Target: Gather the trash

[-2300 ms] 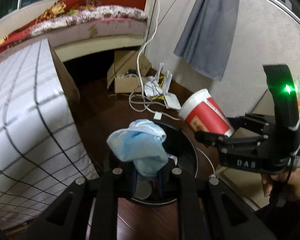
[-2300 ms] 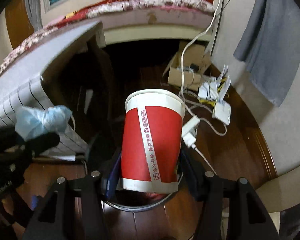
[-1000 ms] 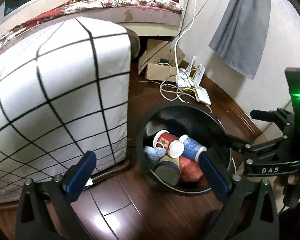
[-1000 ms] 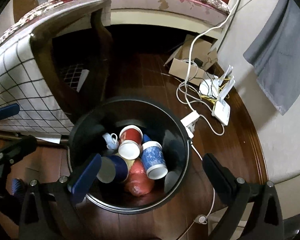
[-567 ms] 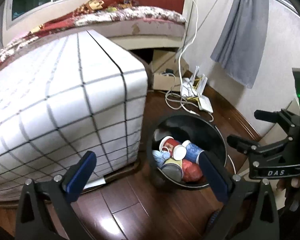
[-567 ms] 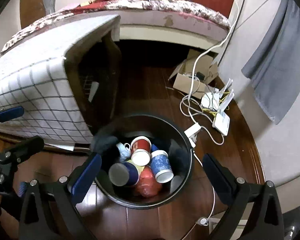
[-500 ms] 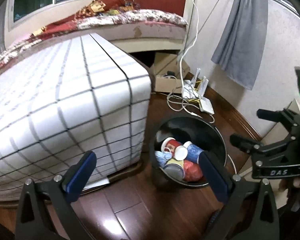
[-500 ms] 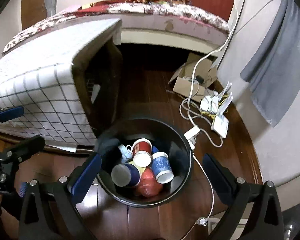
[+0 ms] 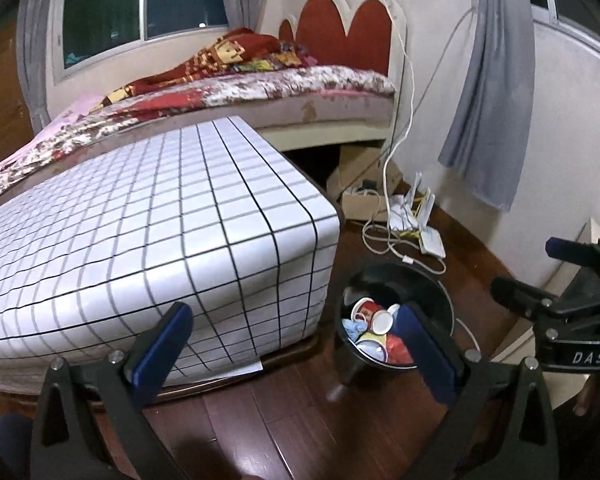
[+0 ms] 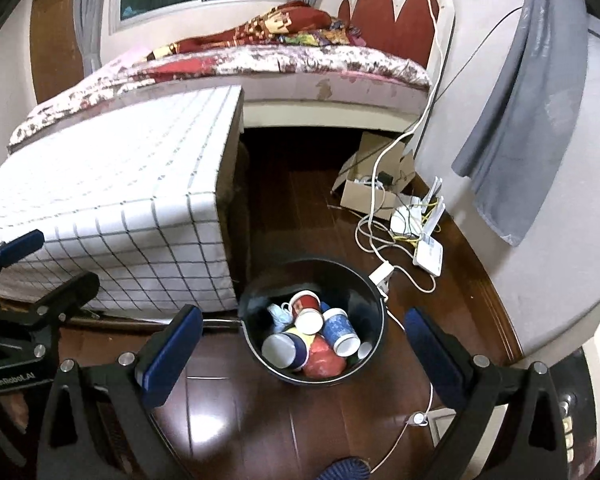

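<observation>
A black round trash bin (image 10: 370, 292) stands on the wooden floor beside the table; it also shows in the left wrist view (image 9: 440, 292). It holds several paper cups, among them a red cup (image 10: 306, 306) and a blue cup (image 10: 340, 330), plus a crumpled light blue mask (image 10: 278, 314). My right gripper (image 10: 304, 344) is open and empty, held high above the bin. My left gripper (image 9: 296, 344) is open and empty, above the floor left of the bin. The right gripper also shows at the right edge of the left wrist view (image 9: 540, 276).
A low table with a white checked cloth (image 9: 160, 232) stands left of the bin. A bed (image 10: 284, 64) lies behind. A cardboard box (image 10: 372, 188), white cables and a router (image 10: 428, 250) lie on the floor by the wall. A grey curtain (image 10: 516, 120) hangs right.
Both grippers let go of the blue mask and the red cup, which now lie in the bin. Both grippers have risen and pulled back from the bin, open.
</observation>
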The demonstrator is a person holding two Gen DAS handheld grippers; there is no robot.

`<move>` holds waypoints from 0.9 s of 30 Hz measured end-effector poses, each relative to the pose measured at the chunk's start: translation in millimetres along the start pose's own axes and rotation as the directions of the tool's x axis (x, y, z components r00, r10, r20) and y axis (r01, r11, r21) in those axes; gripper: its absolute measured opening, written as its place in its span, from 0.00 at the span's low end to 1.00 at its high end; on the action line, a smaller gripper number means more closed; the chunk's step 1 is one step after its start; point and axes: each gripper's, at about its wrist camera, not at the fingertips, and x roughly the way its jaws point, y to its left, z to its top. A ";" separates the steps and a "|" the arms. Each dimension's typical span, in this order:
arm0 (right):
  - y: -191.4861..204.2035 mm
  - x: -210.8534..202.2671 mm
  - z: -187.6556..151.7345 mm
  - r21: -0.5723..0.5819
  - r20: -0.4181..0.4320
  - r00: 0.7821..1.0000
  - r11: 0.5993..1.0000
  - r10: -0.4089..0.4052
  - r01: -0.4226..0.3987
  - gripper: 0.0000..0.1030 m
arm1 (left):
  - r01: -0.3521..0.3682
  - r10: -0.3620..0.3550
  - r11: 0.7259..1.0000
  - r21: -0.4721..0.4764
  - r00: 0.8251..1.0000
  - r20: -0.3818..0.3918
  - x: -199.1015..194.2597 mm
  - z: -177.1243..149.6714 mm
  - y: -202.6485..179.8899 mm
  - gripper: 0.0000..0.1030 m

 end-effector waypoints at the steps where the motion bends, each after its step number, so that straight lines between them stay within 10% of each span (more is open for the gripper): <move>1: 1.8 -5.5 1.1 0.000 0.006 1.000 1.000 -0.001 0.001 0.99 | 0.000 0.000 1.000 -0.007 1.000 0.006 -6.4 1.1 2.7 0.99; 27: 30.8 -115.6 14.1 0.016 0.205 0.978 0.999 -0.030 0.028 0.99 | 0.034 -0.029 0.999 -0.019 0.977 0.211 -102.9 17.7 17.4 0.99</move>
